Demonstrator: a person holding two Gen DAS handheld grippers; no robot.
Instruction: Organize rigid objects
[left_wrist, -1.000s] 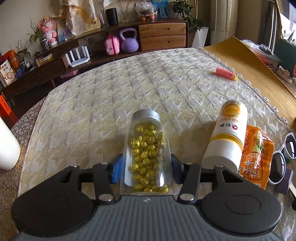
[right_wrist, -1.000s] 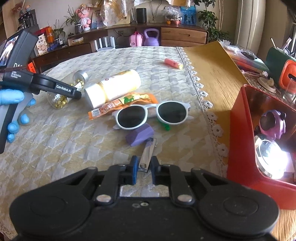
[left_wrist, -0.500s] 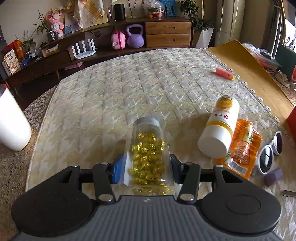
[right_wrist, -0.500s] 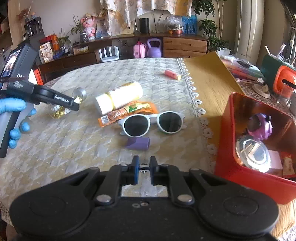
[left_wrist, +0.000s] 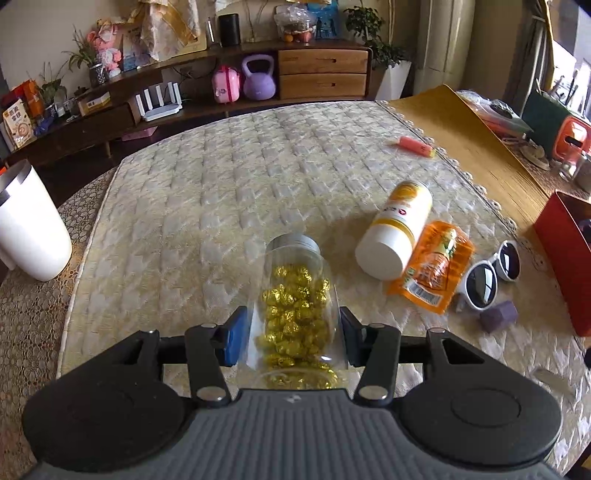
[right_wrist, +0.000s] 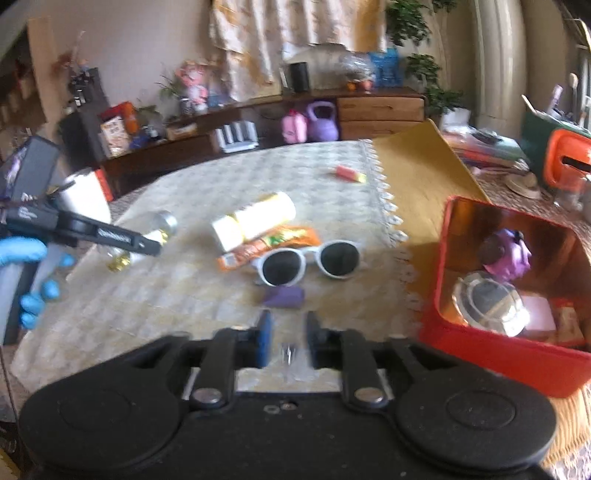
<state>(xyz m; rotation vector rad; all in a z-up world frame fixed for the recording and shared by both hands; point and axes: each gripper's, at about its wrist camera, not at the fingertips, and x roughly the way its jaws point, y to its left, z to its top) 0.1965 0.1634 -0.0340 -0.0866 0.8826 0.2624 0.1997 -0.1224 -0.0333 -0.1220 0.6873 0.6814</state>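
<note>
The left gripper (left_wrist: 291, 338) stayed clamped on the clear jar (left_wrist: 295, 306) of gold sweets, now lifted off the tablecloth (left_wrist: 221, 192). At its two o'clock lay the white bottle (left_wrist: 397, 230). The right gripper (right_wrist: 286, 341), clamped a second ago, was opening around the small metal clip (right_wrist: 289, 352), which appeared freed; the red box (right_wrist: 461, 354) waited at three o'clock, so the clip had likely dropped short.

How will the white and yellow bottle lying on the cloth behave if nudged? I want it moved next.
The white and yellow bottle lies on its side and is round, so it would probably roll. It leans against the orange packet, which may block rolling that way. It looks like rigid plastic, likely stiff; its weight cannot be told.
</note>
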